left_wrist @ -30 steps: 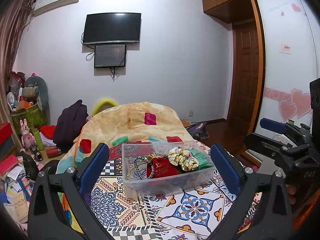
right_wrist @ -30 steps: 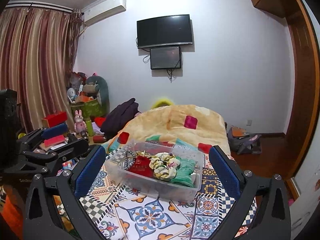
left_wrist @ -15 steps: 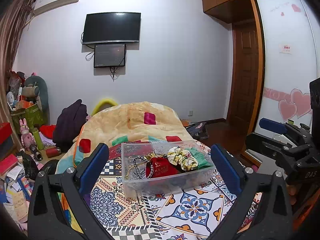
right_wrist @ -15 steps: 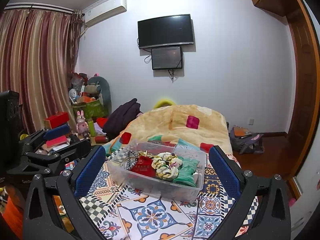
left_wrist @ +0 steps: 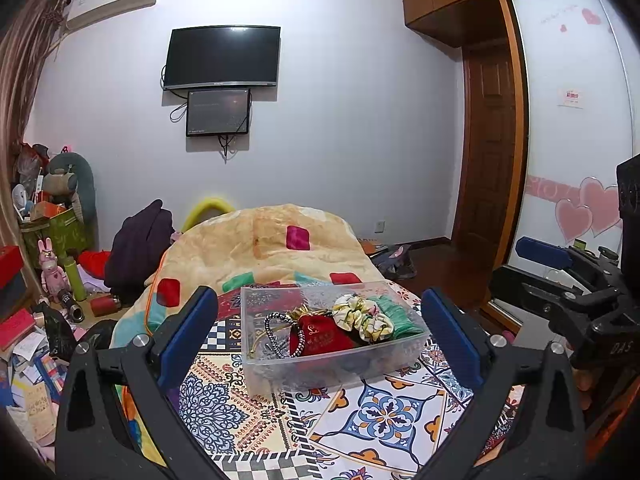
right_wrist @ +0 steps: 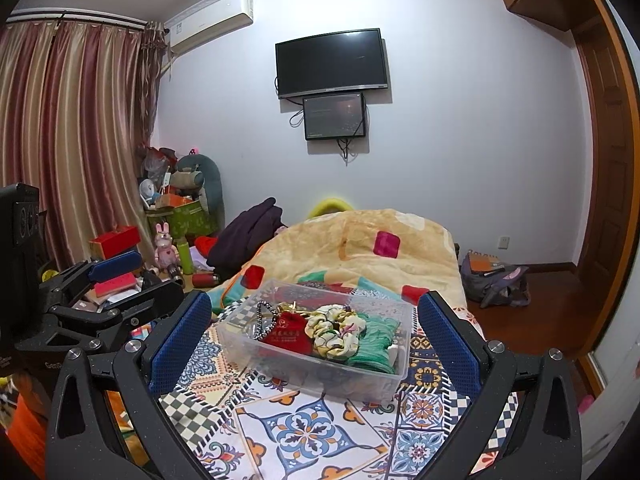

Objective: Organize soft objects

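A clear plastic box (left_wrist: 256,376) (right_wrist: 396,376) stands on a patterned cloth. It holds a red drawstring pouch (left_wrist: 318,336) (right_wrist: 286,334), a floral scrunchie (left_wrist: 362,316) (right_wrist: 334,330), a green knit piece (left_wrist: 396,314) (right_wrist: 374,342) and a black-and-white bead loop (left_wrist: 274,332) (right_wrist: 262,316). My left gripper (left_wrist: 320,336) is open and empty, held back from the box. My right gripper (right_wrist: 316,340) is open and empty too, on the box's right. Each gripper shows at the edge of the other's view.
The patterned cloth (left_wrist: 384,412) (right_wrist: 308,432) covers the bed's near end. A yellow blanket (left_wrist: 280,240) is heaped behind the box. Clutter, boxes and a pink bunny toy (left_wrist: 50,264) lie on the floor at left. A backpack (right_wrist: 492,280) lies by the door.
Both grippers have drifted back very slightly; the box sits a touch lower in the right wrist view. Nothing was taken hold of or let go.
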Available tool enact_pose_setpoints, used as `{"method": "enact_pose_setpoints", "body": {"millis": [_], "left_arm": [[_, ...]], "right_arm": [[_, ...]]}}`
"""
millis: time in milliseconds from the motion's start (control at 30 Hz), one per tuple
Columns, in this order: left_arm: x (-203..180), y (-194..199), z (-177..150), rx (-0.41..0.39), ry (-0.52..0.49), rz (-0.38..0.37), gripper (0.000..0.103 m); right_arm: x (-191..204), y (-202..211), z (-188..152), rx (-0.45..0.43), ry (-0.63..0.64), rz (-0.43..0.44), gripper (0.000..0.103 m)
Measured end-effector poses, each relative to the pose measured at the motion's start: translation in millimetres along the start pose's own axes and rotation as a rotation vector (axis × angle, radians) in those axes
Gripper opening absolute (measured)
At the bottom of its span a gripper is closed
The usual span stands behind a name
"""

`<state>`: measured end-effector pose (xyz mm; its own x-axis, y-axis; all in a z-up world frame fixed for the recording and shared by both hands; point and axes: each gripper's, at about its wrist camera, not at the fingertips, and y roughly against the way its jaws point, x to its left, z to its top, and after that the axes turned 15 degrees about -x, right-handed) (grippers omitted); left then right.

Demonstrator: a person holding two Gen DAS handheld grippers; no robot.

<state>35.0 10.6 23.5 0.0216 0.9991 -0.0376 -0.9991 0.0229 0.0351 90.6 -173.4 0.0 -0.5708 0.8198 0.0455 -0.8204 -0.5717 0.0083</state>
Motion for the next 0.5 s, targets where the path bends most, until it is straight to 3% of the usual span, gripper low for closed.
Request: {"method": "enact_pose_setpoints", "body": {"millis": [500], "left_arm": [[-1.2, 0.4, 0.8, 0.003, 0.005, -0.008, 0.103]], "right_arm": [[0.7, -0.6, 0.5, -0.001, -0.001, 0.002, 0.103]]}}
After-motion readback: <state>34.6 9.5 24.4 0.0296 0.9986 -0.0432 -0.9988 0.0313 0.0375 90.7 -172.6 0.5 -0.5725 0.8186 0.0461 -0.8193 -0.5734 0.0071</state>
